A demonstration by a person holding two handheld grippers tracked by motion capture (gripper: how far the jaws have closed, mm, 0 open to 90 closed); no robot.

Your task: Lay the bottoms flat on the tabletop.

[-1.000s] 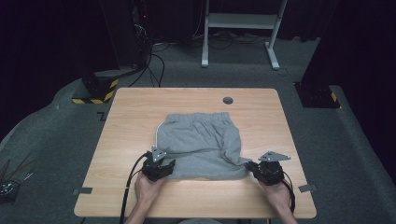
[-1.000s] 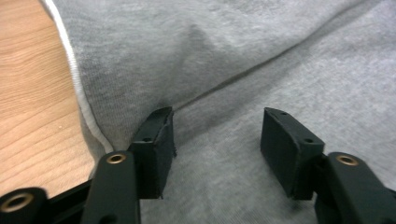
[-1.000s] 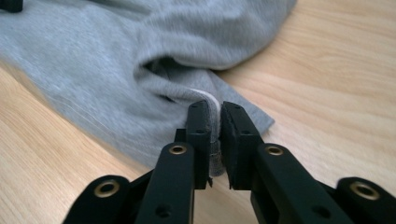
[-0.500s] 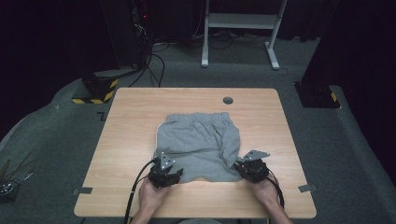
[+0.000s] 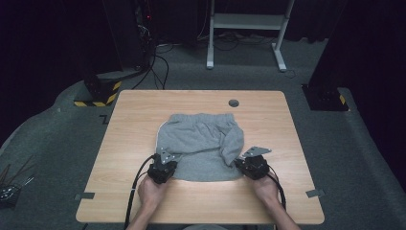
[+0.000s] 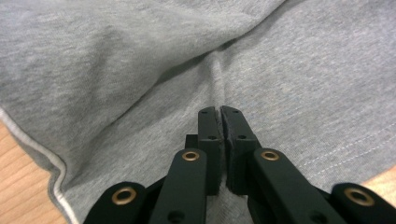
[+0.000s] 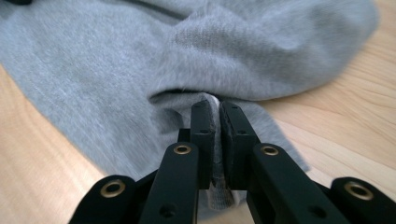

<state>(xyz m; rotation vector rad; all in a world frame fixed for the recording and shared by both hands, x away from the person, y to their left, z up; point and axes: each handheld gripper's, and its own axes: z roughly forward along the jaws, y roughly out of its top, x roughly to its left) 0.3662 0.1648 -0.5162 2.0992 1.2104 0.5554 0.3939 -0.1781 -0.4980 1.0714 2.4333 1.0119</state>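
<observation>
Shorts [image 5: 198, 143] of grey jersey are lying mid-table [image 5: 287, 191], partly folded, while the left gripper [image 5: 161, 171], its jaws just closing, and the right gripper [image 5: 253, 166] are both pinching the near hem, so the next fold is waiting.

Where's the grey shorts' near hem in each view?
High view: the near hem of the grey shorts runs along the garment's bottom edge, between the left hand-held gripper and the right hand-held gripper.
Left gripper view: the stitched hem is at lower right, beside the closed jaws.
Right gripper view: the hem is pinched between the jaws, bottom centre.
Shared landmark: the wooden table.
</observation>
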